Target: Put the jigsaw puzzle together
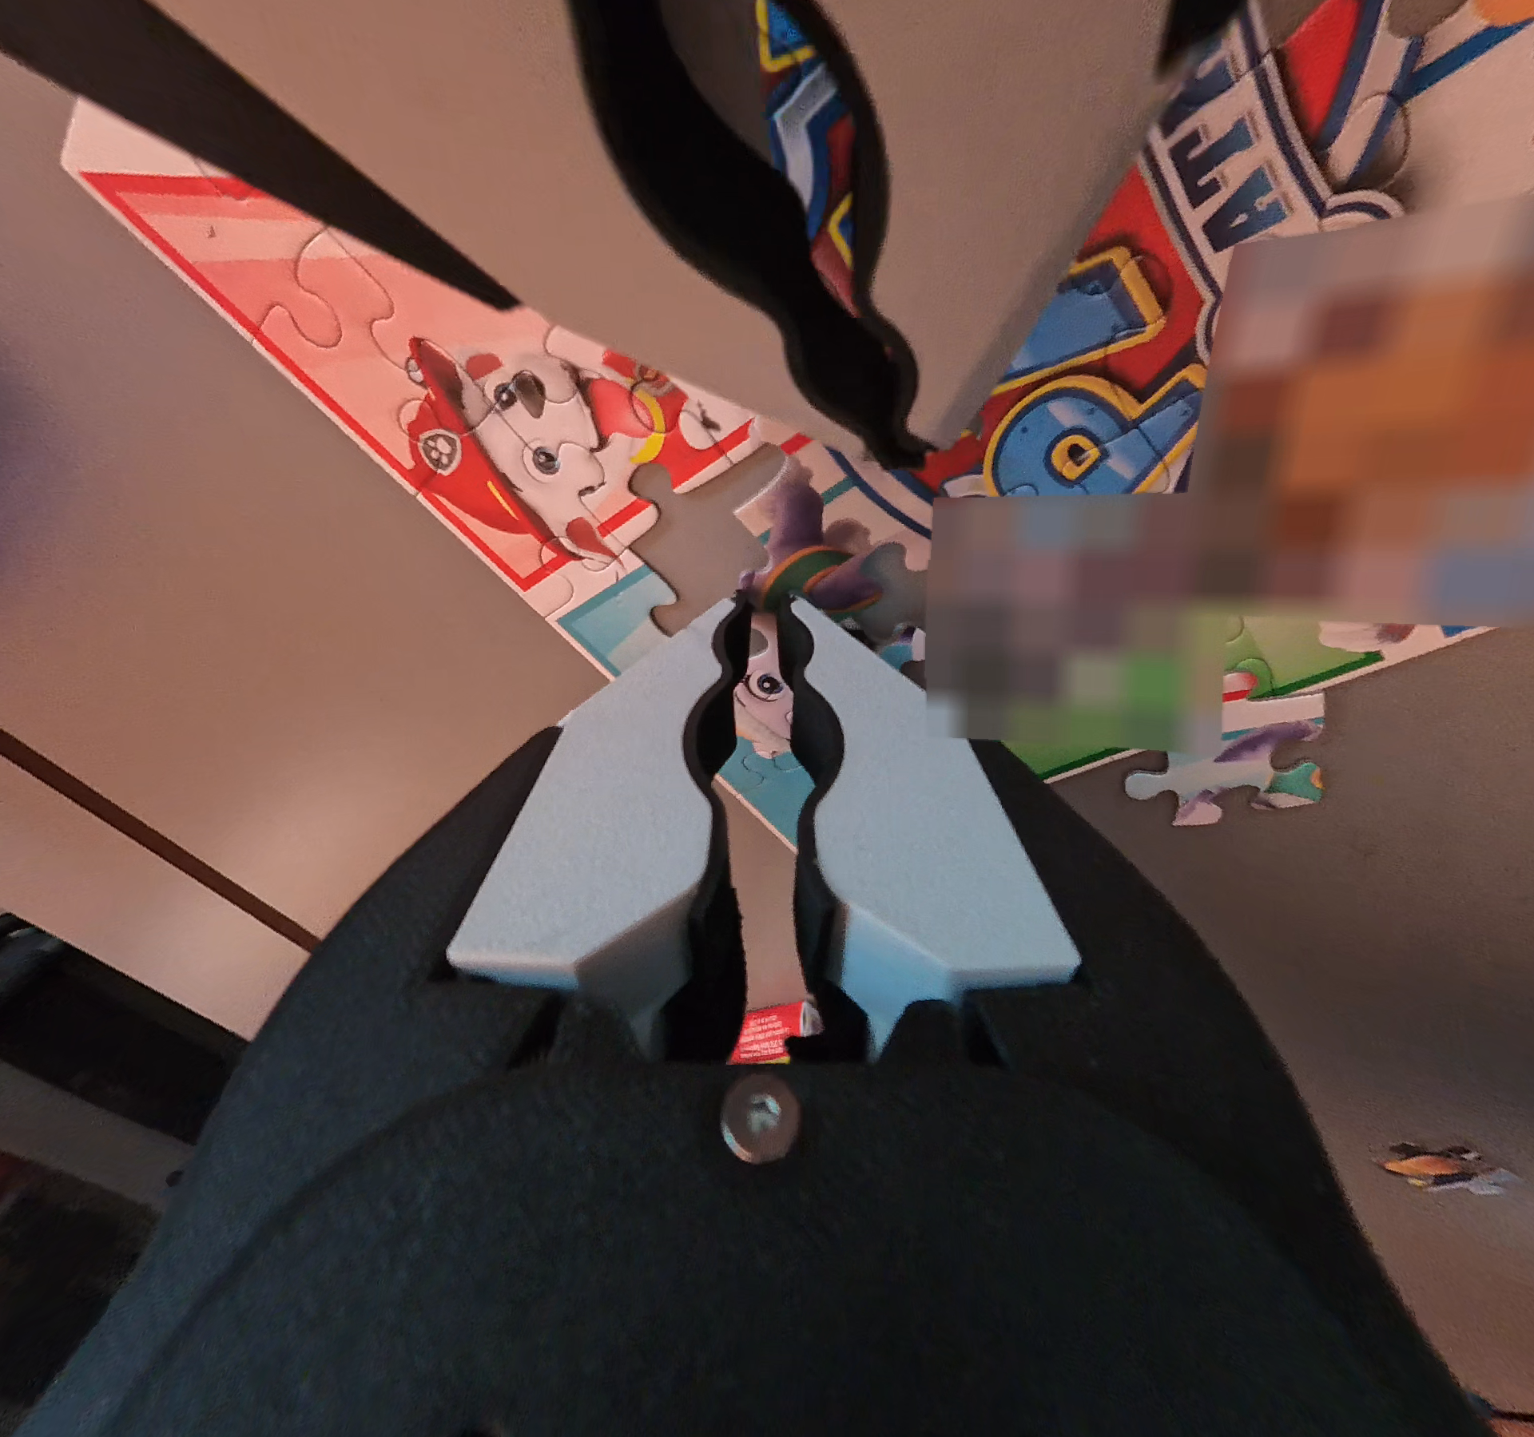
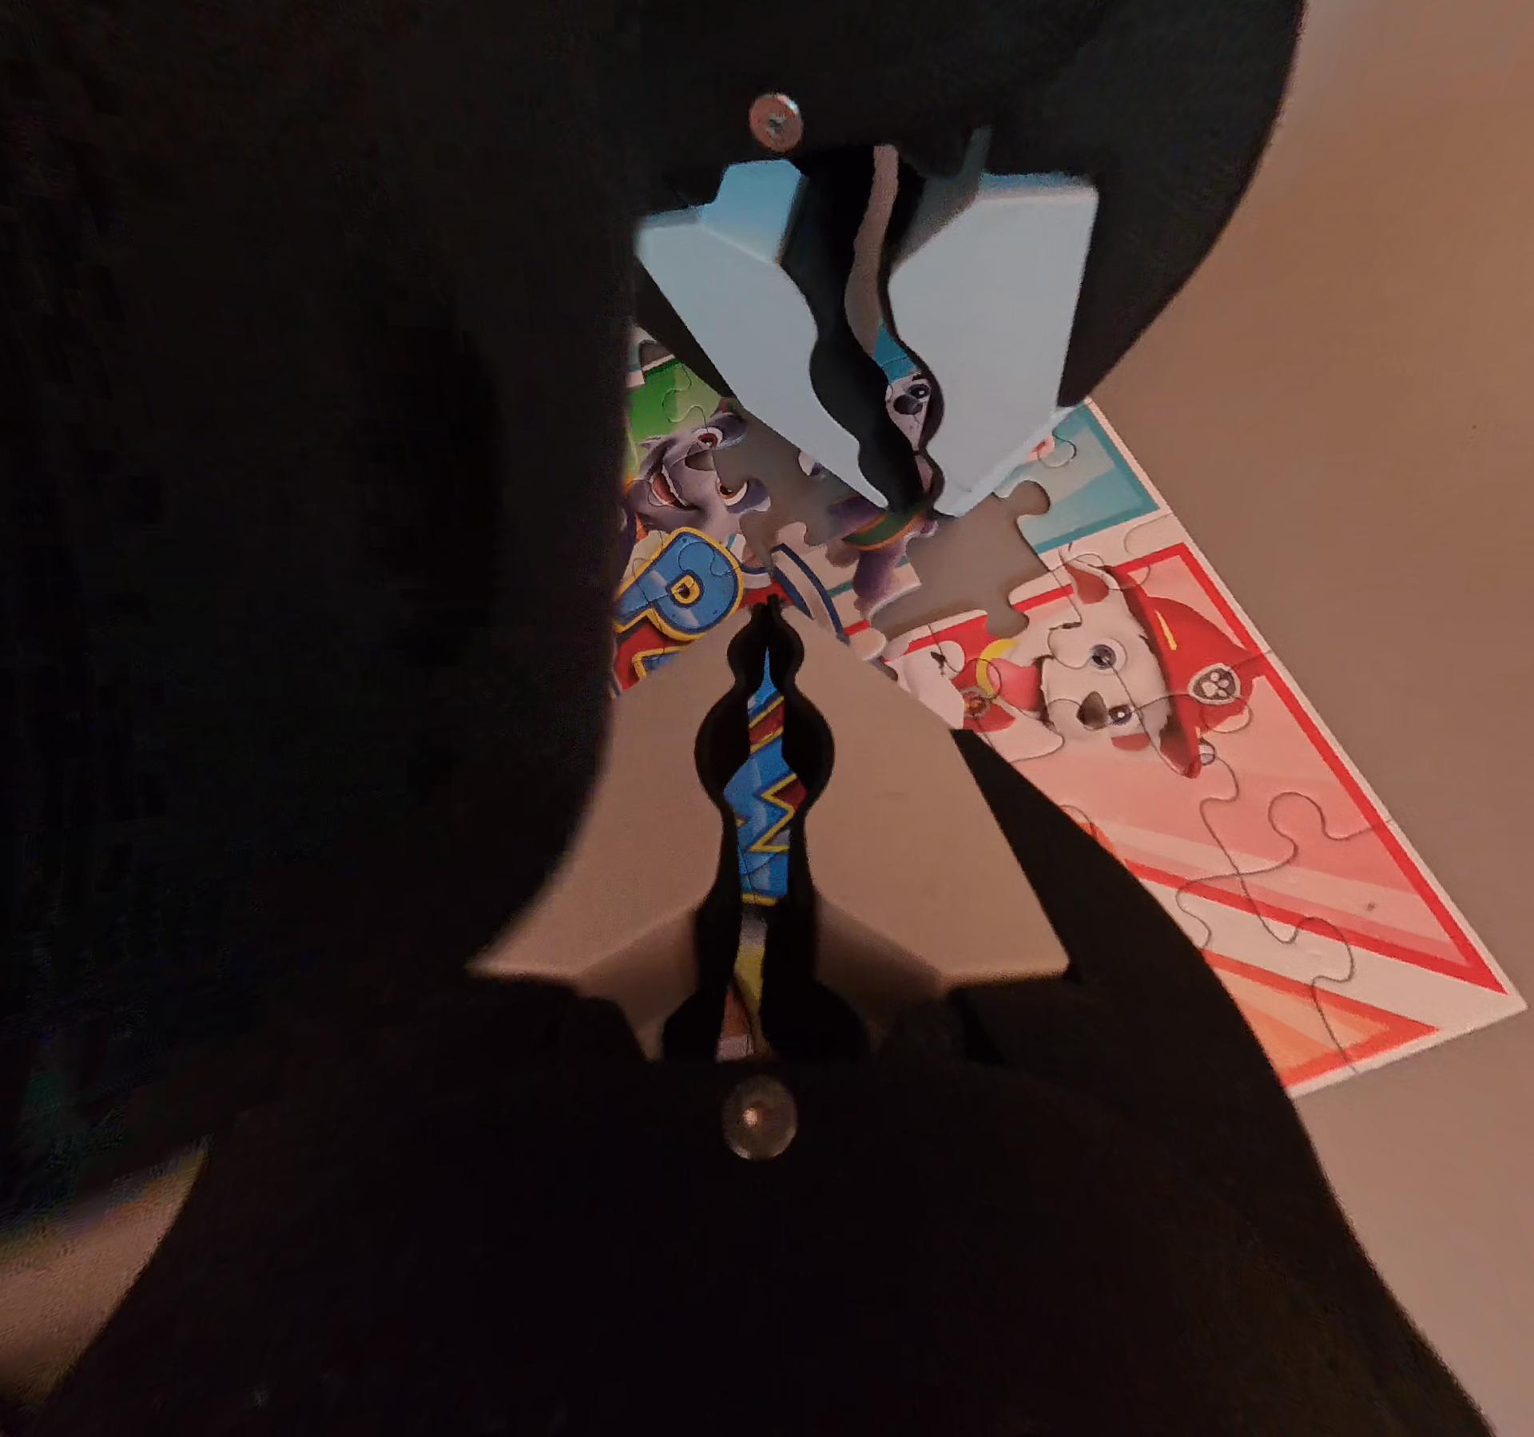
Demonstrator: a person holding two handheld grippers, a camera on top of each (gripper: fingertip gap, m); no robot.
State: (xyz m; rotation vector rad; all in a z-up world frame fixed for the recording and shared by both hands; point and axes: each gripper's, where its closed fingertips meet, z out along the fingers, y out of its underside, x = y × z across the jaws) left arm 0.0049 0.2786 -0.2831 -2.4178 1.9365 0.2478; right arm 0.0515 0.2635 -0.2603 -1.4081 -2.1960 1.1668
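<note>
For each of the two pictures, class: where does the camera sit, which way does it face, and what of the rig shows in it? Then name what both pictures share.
Left wrist view: on the left gripper, facing down its pale fingers at the puzzle; the right gripper enters from above.
Right wrist view: on the right gripper, facing the puzzle from the opposite side; the left gripper shows opposite.
Shared: both grippers, the puzzle's red-helmeted dog, and the gap.

Part-built puzzle point(image 1: 465, 401) lies flat on table point(image 1: 249, 650). L gripper point(image 1: 764, 609) tips at puzzle's unfilled gap w/ a piece point(image 1: 818, 567) — R gripper point(image 1: 901, 447) comes in opposite, tips near. One loose piece point(image 1: 1237, 766) just beside puzzle edge, another point(image 1: 1440, 1173) well apart.
</note>
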